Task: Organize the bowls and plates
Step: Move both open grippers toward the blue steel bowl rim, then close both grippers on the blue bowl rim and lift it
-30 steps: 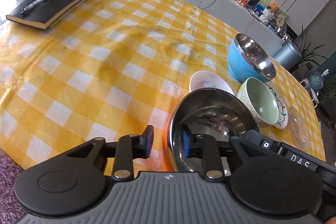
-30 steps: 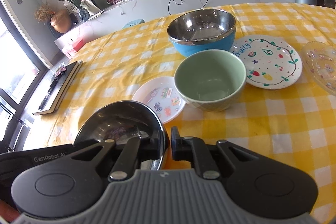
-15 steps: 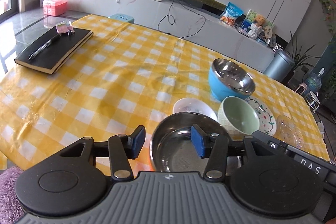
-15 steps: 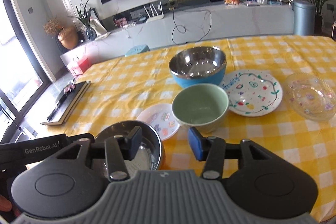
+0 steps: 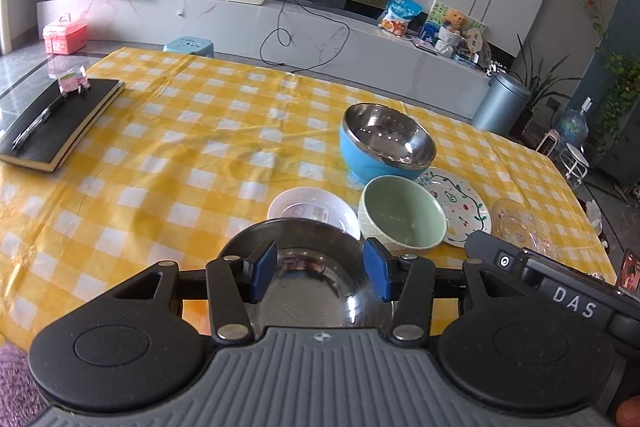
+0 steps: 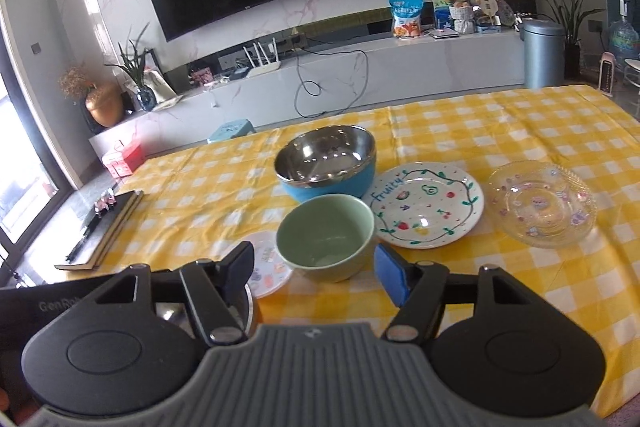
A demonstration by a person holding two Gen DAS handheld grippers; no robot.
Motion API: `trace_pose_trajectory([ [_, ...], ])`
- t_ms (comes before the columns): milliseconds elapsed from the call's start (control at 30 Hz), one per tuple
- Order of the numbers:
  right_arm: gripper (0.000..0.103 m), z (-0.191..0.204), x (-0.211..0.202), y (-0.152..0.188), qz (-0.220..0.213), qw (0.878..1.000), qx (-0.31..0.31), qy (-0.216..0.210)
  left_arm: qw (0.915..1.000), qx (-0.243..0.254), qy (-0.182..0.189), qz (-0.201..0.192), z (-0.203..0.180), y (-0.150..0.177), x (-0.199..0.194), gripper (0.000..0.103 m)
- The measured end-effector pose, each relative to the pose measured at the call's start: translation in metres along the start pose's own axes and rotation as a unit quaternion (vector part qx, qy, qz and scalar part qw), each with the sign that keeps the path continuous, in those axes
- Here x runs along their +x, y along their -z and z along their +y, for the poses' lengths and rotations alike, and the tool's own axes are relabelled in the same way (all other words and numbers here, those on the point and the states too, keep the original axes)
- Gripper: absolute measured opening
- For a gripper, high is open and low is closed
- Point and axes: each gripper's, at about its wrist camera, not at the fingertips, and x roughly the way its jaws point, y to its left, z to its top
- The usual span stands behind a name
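On the near edge of the yellow checked table (image 5: 168,147) sits a steel bowl (image 5: 308,267), just under the left gripper (image 5: 318,273), whose jaws stand apart and hold nothing. The right gripper (image 6: 316,277) hangs over the green bowl (image 6: 326,241), jaws likewise wide and empty. The steel bowl looks light, stiff and slippery; its thin rim seems the place to pinch. The glass plate (image 6: 544,205) and painted plate (image 6: 426,205) look breakable.
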Motion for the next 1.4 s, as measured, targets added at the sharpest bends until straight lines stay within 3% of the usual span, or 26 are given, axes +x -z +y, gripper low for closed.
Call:
trace_pose_trajectory([
  [433,0.074,-0.024,0.030,-0.035,0.006,0.999,-0.011,0.046,0.9988,0.023,0.032,0.029,-0.016,-0.043,0.035,0.057],
  [767,0.071,-0.039,0.074,-0.071,0.037,0.997,-0.012,0.061,0.9971,0.031,0.038,0.058,-0.021,-0.080,0.072,0.057],
  [1000,0.057,-0.046,0.109,-0.098,0.057,0.997,0.014,0.058,0.9966,0.029,0.041,0.066,-0.025,-0.111,0.106,0.057],
  [1267,0.048,-0.050,0.159,-0.108,0.095,0.993,0.042,0.063,0.9891,-0.012,0.039,0.142,-0.015,-0.120,0.172,0.057],
  [1400,0.044,-0.054,0.180,-0.107,0.119,0.989,0.065,0.068,0.9884,-0.010,0.032,0.148,-0.016,-0.124,0.190,0.056],
])
